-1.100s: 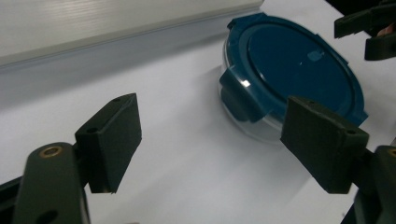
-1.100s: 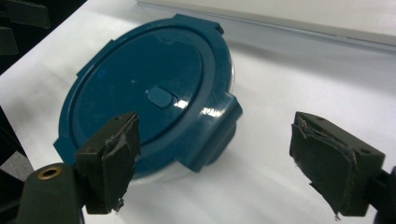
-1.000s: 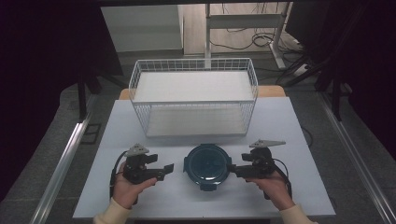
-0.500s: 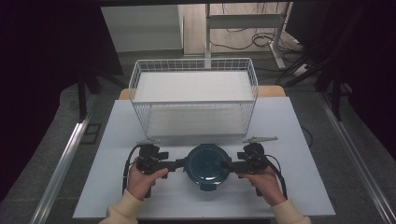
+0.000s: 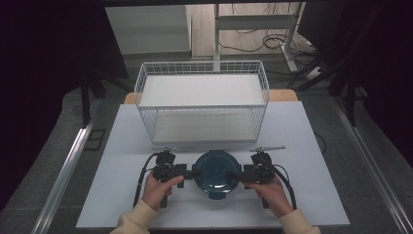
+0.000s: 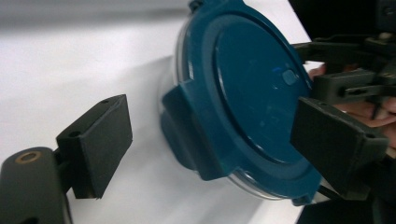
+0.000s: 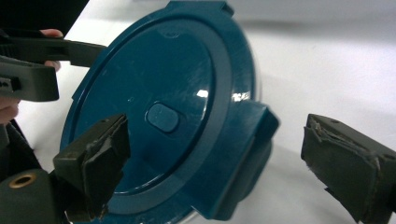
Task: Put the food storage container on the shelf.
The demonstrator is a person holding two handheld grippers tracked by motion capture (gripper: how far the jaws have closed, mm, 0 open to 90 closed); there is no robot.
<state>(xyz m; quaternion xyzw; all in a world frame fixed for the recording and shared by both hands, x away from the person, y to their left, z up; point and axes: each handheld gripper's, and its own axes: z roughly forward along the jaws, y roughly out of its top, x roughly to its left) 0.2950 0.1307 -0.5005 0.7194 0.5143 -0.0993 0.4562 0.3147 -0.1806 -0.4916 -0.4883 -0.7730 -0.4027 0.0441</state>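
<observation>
Straddling the side latch tabs of a round container with a dark teal plastic lid, both pairs of jaws stand apart and grip nothing. In the left gripper view, the left gripper has one black pad clear of the container on the table side and the other over the lid's top, with a teal latch tab lying between them, untouched. In the right gripper view, the right gripper shows the same arrangement: one worn pad above the lid face, the other well clear over the table, and the opposite latch tab in the gap. A clear rim shows beneath the lid, so the lid appears seated on its base. From the high view, the container rests flat on the white table, near the front edge, between the person's two hands, just in front of the white wire basket, which looks empty. Assessment: the approach is complete and the grippers are aligned on opposite sides; closing on the tabs, and whatever follows, whether unlatching or lifting toward the basket, remains undone.
</observation>
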